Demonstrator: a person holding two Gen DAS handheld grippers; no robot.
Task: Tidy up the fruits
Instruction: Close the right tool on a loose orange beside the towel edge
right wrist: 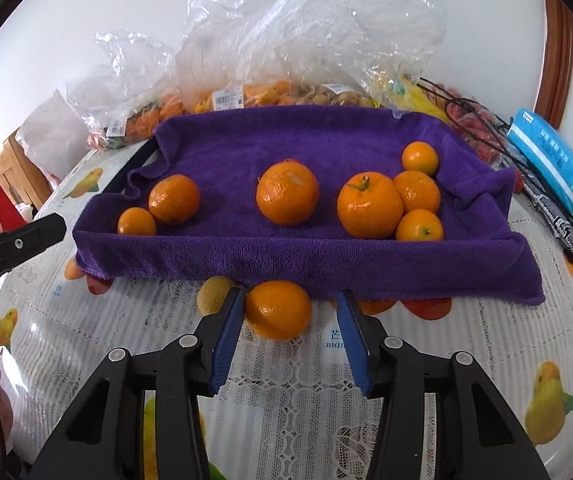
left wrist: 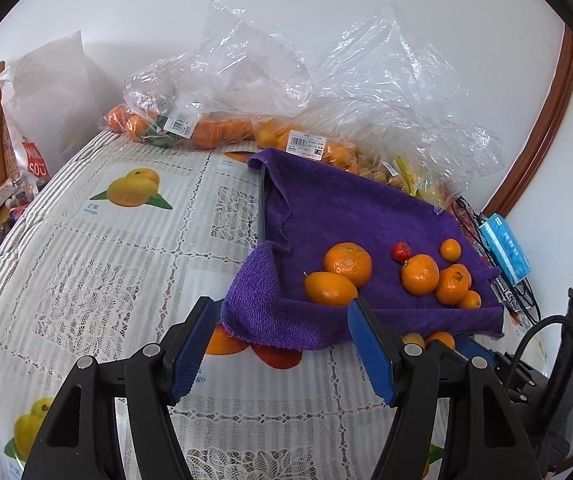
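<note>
A tray draped in a purple towel [right wrist: 286,256] holds several oranges, the largest [right wrist: 369,205] among a cluster at the right. One small red fruit [left wrist: 401,251] lies among them. A loose orange [right wrist: 278,310] sits on the tablecloth just in front of the tray. My right gripper [right wrist: 291,296] straddles it: the left pad touches its side, while a gap shows at the right pad. My left gripper [left wrist: 282,308] stands open at the tray's near left corner, with only towel edge between its fingers.
Clear plastic bags of oranges [left wrist: 206,128] and other fruit line the wall behind the tray. A blue tissue pack [right wrist: 554,164] and black cables [right wrist: 566,216] lie to the right. A white bag [left wrist: 46,92] stands at the far left. The fruit-printed tablecloth [left wrist: 106,260] spreads left of the tray.
</note>
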